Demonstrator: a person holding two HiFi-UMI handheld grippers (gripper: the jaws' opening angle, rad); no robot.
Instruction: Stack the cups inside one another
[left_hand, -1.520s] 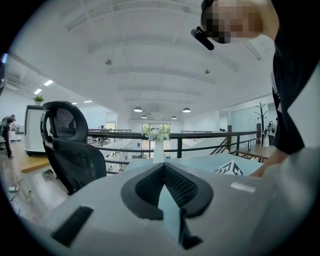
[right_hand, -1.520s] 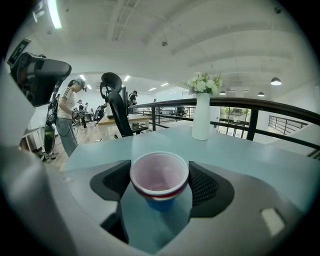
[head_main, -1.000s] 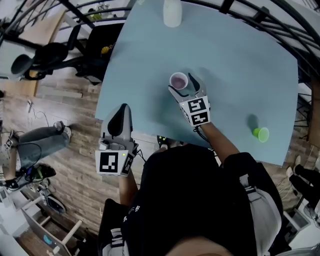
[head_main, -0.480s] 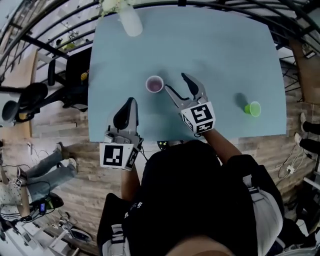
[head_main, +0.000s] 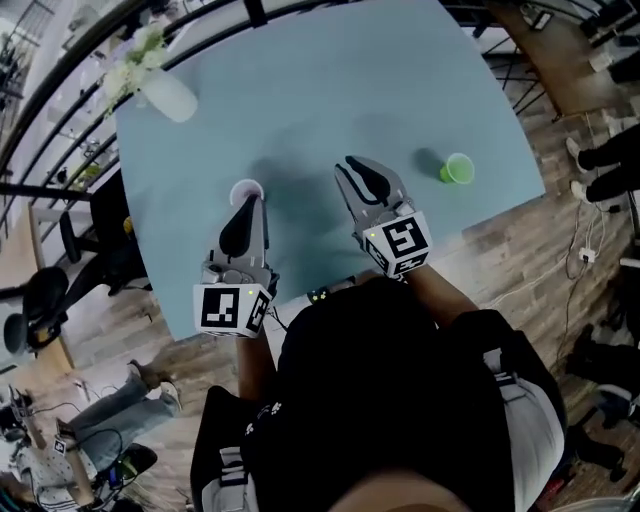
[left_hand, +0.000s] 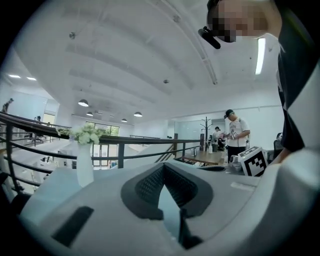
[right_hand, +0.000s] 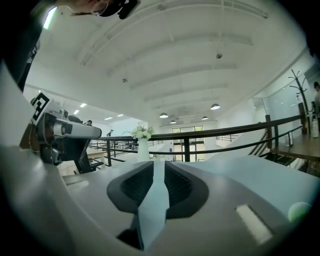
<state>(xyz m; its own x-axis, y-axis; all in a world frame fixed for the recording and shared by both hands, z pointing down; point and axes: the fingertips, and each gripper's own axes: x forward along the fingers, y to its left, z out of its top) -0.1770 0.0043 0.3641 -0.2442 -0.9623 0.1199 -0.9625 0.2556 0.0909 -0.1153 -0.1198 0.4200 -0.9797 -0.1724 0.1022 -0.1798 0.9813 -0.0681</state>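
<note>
A pale blue bench (head_main: 330, 90) fills the middle of the room, with wood-plank floor (head_main: 520, 250) showing past its edges and a dark curved railing (head_main: 60, 130) running behind its far side. At the far left corner of the bench stands a white vase (head_main: 172, 98) of pale flowers. Two cups sit well apart on the bench. A pale cup (head_main: 247, 190) stands mouth up near the left side, and nothing shows inside it. A green cup (head_main: 459, 168) rests over by the right edge; whether it is upright or tipped is hard to tell from here.

The person, in a black top, holds both arms out over the near edge, each tool pointing away across the bench and roughly level. The left tool (head_main: 249, 202) has its tips pressed together and empty, with the pale cup just beyond its nose. The right tool (head_main: 357, 168) hangs between the two cups, touching neither; its jaws have just been closing and now stand a narrow slit apart with only bare bench visible through the gap
</note>
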